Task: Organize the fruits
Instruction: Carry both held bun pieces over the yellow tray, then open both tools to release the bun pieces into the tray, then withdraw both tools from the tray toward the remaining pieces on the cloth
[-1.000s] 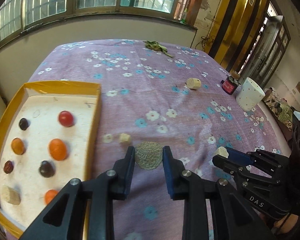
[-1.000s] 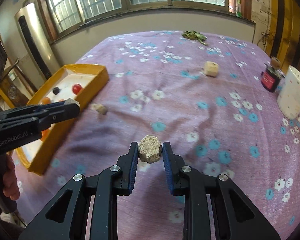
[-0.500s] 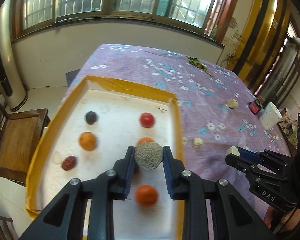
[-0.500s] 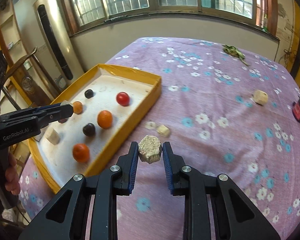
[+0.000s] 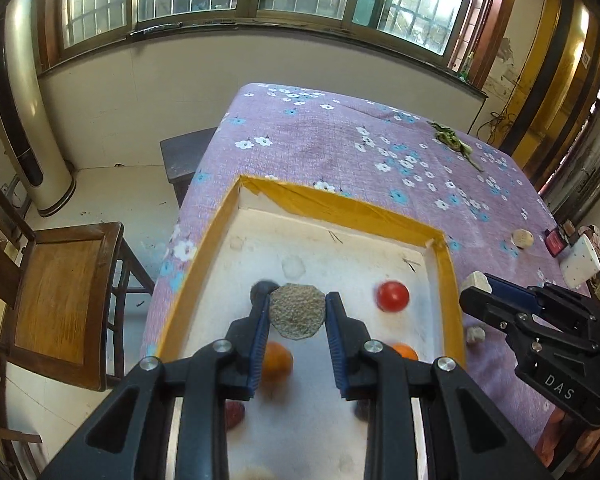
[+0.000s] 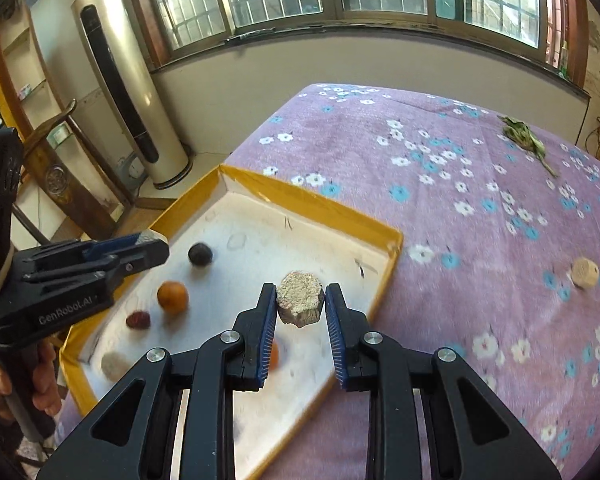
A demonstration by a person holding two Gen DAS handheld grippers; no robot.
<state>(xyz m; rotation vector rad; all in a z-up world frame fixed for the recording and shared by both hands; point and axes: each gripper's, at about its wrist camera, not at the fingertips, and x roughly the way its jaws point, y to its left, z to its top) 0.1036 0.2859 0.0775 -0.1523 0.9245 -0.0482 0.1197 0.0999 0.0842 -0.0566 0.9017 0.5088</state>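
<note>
Gripping a flat, speckled grey-green disc [image 5: 297, 311], the left hand-held gripper [image 5: 297, 314] is seen above the white floor of a yellow-rimmed tray [image 5: 340, 209], its blue pads pressed narrowly on the disc's two sides. A pale, rough, many-sided chunk [image 6: 300, 298] is clamped in the same way by the right hand-held gripper [image 6: 300, 304], which is held over the tray's right part, near its right wall.

Several fruits are laid out apart from one another in the tray: a red one [image 5: 393, 296] to the right, a dark one [image 6: 200, 254] towards the far side, an orange one [image 6: 173, 297], a dark red wrinkled one [image 6: 138, 319] and a pale lump [image 6: 114, 365] near the front. A second orange fruit [image 5: 405, 351] is partly hidden behind the left gripper's finger.

The tray is set at the corner of a worktop covered by a purple flowered cloth [image 6: 480, 184]. A beige block [image 6: 585, 273] is left on the cloth well to the right of the tray, and a green sprig [image 6: 524, 136] lies near the far edge. A small pale piece [image 5: 475, 335] rests just outside the tray's right wall. A wooden chair [image 5: 60, 296] is seen beside the worktop.
</note>
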